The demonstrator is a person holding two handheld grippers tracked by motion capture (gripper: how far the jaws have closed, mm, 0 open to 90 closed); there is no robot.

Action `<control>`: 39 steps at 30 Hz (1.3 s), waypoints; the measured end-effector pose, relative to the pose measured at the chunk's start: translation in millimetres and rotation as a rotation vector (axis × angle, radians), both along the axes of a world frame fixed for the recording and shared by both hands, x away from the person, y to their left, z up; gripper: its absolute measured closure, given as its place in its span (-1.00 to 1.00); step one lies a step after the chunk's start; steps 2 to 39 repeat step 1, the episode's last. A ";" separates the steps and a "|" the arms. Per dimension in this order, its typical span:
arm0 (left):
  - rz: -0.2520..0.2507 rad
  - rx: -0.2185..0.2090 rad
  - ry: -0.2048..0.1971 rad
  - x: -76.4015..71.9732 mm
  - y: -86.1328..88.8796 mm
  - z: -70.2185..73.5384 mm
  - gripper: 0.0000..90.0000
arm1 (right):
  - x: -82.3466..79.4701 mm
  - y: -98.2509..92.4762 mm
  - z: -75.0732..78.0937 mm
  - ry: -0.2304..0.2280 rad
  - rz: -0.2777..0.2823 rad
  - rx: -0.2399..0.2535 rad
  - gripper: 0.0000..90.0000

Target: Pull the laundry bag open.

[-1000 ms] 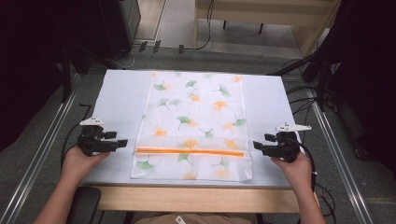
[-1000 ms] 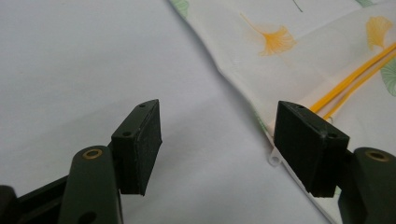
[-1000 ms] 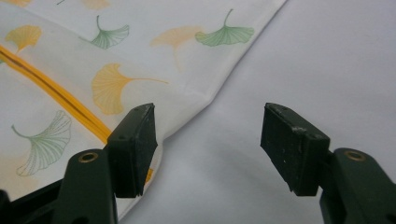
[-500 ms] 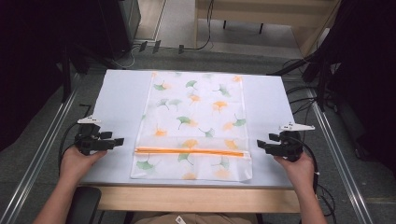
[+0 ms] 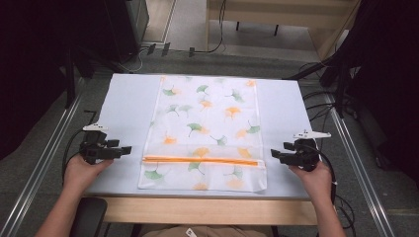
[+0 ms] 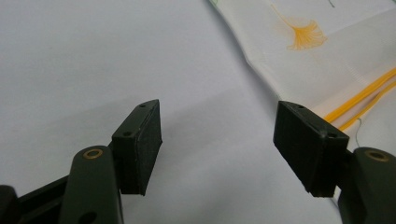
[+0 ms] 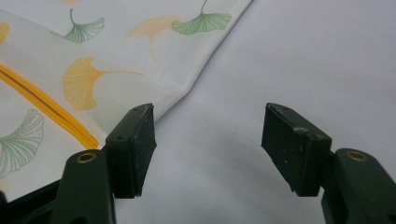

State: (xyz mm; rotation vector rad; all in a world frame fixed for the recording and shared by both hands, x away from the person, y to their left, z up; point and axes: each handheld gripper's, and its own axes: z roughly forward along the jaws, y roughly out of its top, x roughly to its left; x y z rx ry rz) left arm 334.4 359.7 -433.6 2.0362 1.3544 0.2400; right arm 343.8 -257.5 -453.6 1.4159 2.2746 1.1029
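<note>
A white cloth bag [image 5: 205,133] printed with green and orange ginkgo leaves lies flat in the middle of the desk [image 5: 126,113], which is covered in a pale blue-grey sheet. Its long sides run away from the person, and an orange stripe [image 5: 200,161] crosses it near the close end, from one side edge to the other.

The left claw [image 5: 127,149] rests low over the desk just left of the bag, level with the stripe, held in the person's left hand [image 5: 85,168]. Its jaws point toward the bag's left edge but stand apart from it. In the left gripper view the two black jaws are spread wide with bare desk between them, and the bag's edge [image 6: 261,70] with the end of the orange stripe [image 6: 359,100] lies just beyond the right-hand jaw.

The right claw [image 5: 273,154] sits on the other side, just off the bag's right edge at the stripe's end, held in the right hand [image 5: 314,175]. In the right gripper view its jaws are also spread wide, nothing between them; the bag's edge [image 7: 187,84] runs past the left-hand jaw, with the stripe [image 7: 51,109] ending close to it.

A black cable [image 5: 69,148] trails from the left claw off the desk's side.
</note>
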 end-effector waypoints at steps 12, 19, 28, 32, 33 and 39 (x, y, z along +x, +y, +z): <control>0.004 0.004 0.005 0.2 -0.3 -0.5 -0.26 | 0.3 0.0 -0.6 0.003 0.002 -0.001 -0.21; 0.004 0.004 0.005 0.2 -0.3 -0.5 -0.26 | 0.3 0.0 -0.6 0.003 0.002 -0.001 -0.21; 0.004 0.004 0.005 0.2 -0.3 -0.5 -0.26 | 0.3 0.0 -0.6 0.003 0.002 -0.001 -0.21; 0.004 0.004 0.005 0.2 -0.3 -0.5 -0.26 | 0.3 0.0 -0.6 0.003 0.002 -0.001 -0.21; 0.004 0.004 0.005 0.2 -0.3 -0.5 -0.26 | 0.3 0.0 -0.6 0.003 0.002 -0.001 -0.21; 0.004 0.004 0.005 0.2 -0.3 -0.5 -0.26 | 0.3 0.0 -0.6 0.003 0.002 -0.001 -0.21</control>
